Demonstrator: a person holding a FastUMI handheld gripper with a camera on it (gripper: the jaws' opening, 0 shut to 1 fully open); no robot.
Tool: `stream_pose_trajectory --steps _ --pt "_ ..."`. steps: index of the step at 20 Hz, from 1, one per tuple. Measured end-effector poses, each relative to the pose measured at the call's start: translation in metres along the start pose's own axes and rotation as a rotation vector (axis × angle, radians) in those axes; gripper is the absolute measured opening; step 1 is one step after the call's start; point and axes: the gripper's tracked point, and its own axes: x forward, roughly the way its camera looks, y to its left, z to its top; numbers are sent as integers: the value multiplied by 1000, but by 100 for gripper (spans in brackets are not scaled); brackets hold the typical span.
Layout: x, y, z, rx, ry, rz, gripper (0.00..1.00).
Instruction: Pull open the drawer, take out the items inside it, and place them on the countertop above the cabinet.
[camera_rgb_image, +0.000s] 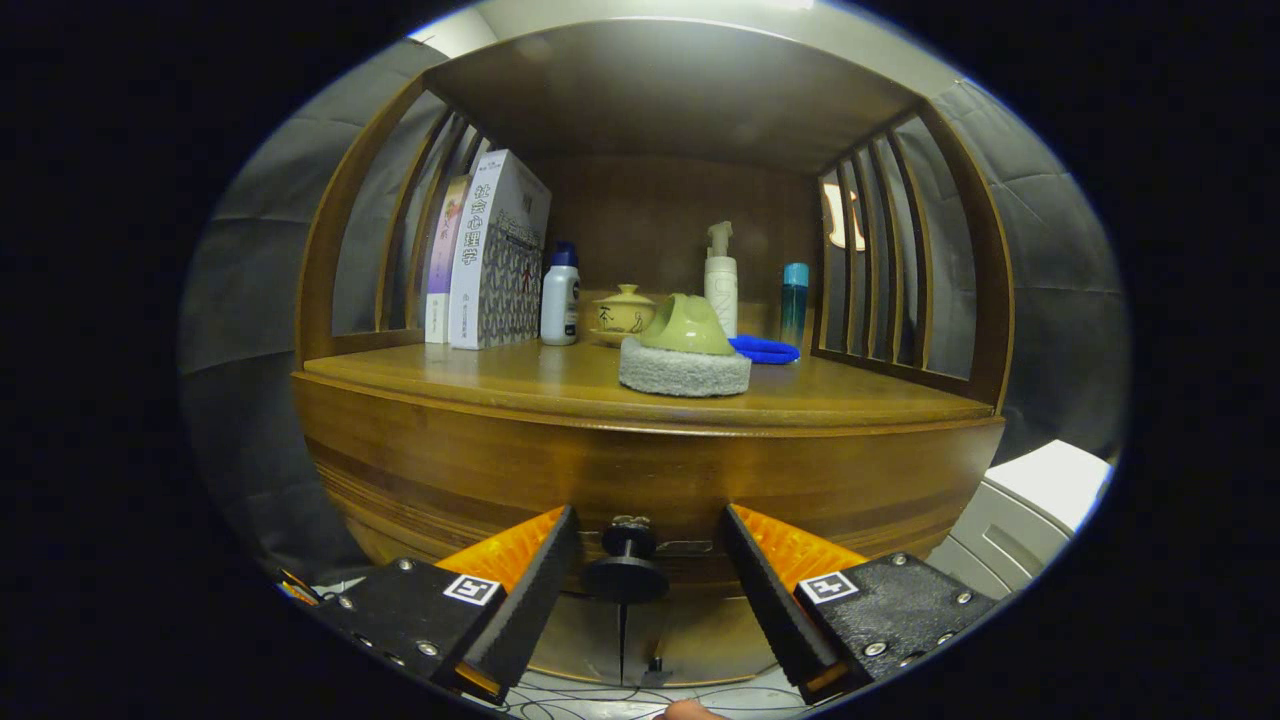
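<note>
A wooden cabinet fills the view, its drawer front shut and close ahead of me. A small dark round knob sticks out of the drawer front and sits between my two fingers, touching neither. My gripper is open, a finger on each side of the knob. The countertop runs above the drawer. On it, near the front, rests a green-handled scrub pad with a grey base. The inside of the drawer is hidden.
At the back of the countertop stand books, a white bottle with a blue cap, a yellow lidded cup, a pump bottle, a teal bottle and a blue cloth. Slatted sides flank it. A white appliance stands right.
</note>
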Motion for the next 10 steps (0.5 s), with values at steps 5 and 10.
stream_pose_trajectory --steps 5,10 --pt "-43 -31 56 -7 -93 26 94" --pt "-87 -77 83 23 -115 12 95"
